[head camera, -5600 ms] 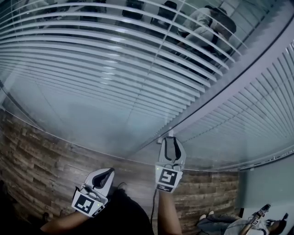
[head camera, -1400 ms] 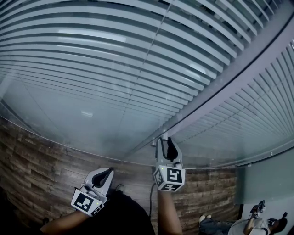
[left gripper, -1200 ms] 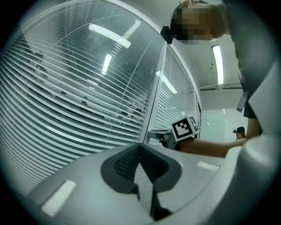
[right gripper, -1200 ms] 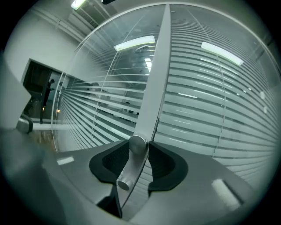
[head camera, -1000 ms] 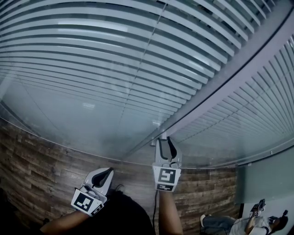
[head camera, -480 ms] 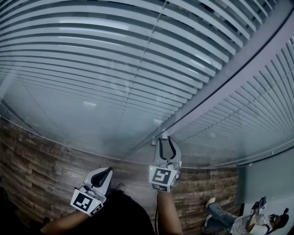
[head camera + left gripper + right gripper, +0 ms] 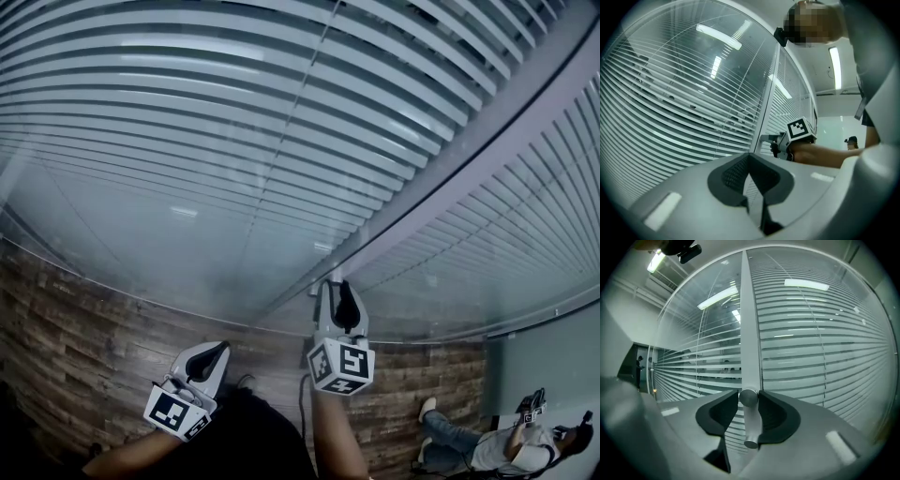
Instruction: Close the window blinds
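Note:
White slat blinds [image 7: 234, 112] hang behind glass on both sides of a grey upright frame post [image 7: 450, 178]; their slats are tilted almost flat, so little shows through. My right gripper [image 7: 337, 291] reaches level to the post and is shut on the round metal blind knob [image 7: 749, 398], one pad on each side. Its jaws have just eased a touch wider and still press the knob. In the left gripper view the right gripper [image 7: 780, 143] shows at the post. My left gripper [image 7: 214, 354] hangs back, low and to the left, shut with nothing in it.
Wood-look flooring [image 7: 84, 328] runs under the glass wall. A person [image 7: 511, 448] sits on the floor at the bottom right. A second blind panel [image 7: 525, 216] fills the right side. Ceiling lights reflect in the glass.
My right gripper has rolled on the knob, its marker cube turning. The left gripper stayed put. Compared with the oldest frame, the slats have tilted shut and hide the room behind.

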Available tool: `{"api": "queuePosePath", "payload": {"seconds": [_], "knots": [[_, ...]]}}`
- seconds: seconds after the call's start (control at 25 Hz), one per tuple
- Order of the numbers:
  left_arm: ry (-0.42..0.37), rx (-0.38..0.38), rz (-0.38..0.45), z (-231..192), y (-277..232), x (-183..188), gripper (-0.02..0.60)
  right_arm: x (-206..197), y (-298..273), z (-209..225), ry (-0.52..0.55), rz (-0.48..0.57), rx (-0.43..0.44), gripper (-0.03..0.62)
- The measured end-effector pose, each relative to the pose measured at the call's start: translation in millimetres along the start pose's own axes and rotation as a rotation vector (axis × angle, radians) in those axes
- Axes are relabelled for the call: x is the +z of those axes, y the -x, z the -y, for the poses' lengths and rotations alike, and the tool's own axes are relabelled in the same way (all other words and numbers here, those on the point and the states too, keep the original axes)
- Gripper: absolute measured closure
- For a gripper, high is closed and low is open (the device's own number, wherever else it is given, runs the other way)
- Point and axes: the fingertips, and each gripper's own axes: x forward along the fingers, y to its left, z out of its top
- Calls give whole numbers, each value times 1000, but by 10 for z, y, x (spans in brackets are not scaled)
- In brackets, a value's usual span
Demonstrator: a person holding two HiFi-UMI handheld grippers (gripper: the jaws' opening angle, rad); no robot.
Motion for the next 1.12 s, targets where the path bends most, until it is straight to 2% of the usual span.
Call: {"api": "queuePosePath", "payload": {"seconds": [0.12, 0.2, 0.64, 0.76, 0.84, 0.96, 1.04, 1.12], "knots": [[4, 2, 2, -9, 8, -13, 583, -8, -2, 12, 6, 1, -1, 462], [8, 6, 1, -22, 16, -16, 583, -8, -1, 2, 53, 0, -1, 464], [19, 0, -1, -4, 21, -51, 583, -89, -26, -77, 631, -64, -72, 467], [22, -6, -3, 23, 6, -64, 583, -105, -41, -76, 752, -72, -98, 467], [23, -9, 0, 51, 11, -31, 583, -46, -38, -100, 796, -75, -106, 467], [27, -15, 1, 39, 42, -82, 583, -84, -32, -130, 749, -70, -95, 465], [28, -20, -1, 31, 55, -130, 583, -114, -3, -130, 614, -60, -65, 463], [27, -20, 0, 41, 45, -113, 583, -64, 41, -113, 432, -39, -35, 447]]}}
